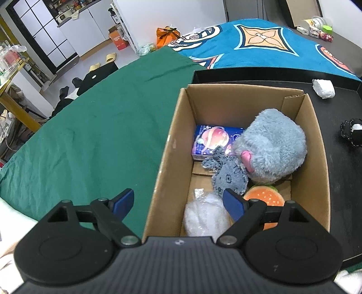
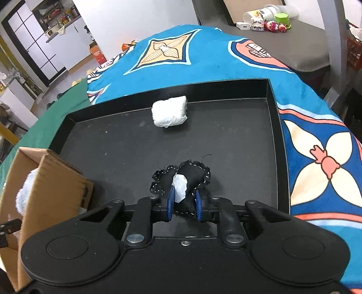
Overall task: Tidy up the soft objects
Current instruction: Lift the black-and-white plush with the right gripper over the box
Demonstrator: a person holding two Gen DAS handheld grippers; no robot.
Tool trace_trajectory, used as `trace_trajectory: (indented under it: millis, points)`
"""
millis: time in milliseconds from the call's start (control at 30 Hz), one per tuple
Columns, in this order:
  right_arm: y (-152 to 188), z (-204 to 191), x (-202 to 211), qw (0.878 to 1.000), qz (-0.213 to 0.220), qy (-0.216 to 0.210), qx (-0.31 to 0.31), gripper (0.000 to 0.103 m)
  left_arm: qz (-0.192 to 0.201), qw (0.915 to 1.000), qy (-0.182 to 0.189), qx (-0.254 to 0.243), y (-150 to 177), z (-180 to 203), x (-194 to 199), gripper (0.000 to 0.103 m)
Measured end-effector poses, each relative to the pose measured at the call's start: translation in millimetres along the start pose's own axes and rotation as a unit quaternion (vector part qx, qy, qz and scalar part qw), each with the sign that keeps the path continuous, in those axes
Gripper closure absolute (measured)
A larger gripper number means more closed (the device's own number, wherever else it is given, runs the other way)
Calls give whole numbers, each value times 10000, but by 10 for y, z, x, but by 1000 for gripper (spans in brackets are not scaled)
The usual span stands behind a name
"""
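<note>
A black stitched soft toy [image 2: 192,174] with a white patch lies on the black tray [image 2: 237,140], and my right gripper [image 2: 184,203] is shut on its near end, blue pads pressing both sides. The same toy [image 1: 353,133] shows at the right edge of the left wrist view. A white soft block [image 2: 169,110] rests near the tray's far wall. My left gripper [image 1: 177,196] hangs open over the near left corner of the cardboard box [image 1: 174,135]. The box holds a grey plush [image 1: 271,147], a small denim toy [image 1: 228,178], a burger plush [image 1: 264,196], a white wrapped bundle [image 1: 203,217] and a blue tissue pack [image 1: 215,140].
The box [image 2: 52,181] stands in the tray's near left corner. A green cloth [image 1: 90,126] covers the table to the left, a blue patterned blanket [image 2: 203,58] lies behind and right of the tray. Small toys and a cup [image 2: 269,20] sit on a grey surface far back.
</note>
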State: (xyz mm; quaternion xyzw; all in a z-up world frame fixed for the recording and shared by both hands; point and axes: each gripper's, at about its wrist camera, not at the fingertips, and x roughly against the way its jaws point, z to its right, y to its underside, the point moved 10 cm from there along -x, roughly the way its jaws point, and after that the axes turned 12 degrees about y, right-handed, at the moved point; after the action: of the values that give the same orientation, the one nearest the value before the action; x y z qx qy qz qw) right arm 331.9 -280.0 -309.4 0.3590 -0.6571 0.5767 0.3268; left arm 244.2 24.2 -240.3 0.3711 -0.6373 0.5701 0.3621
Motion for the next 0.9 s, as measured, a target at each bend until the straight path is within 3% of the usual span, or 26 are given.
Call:
trace_trajectory:
  millis: [467,900]
  points:
    - [118,-56,453,9999,139,-26,-56,84,62,9994,275,-199,52,-185,157,19]
    - [253,-250,850,9994,292,-98,-179,84,124,9966,781,-242,106,-208,215,19]
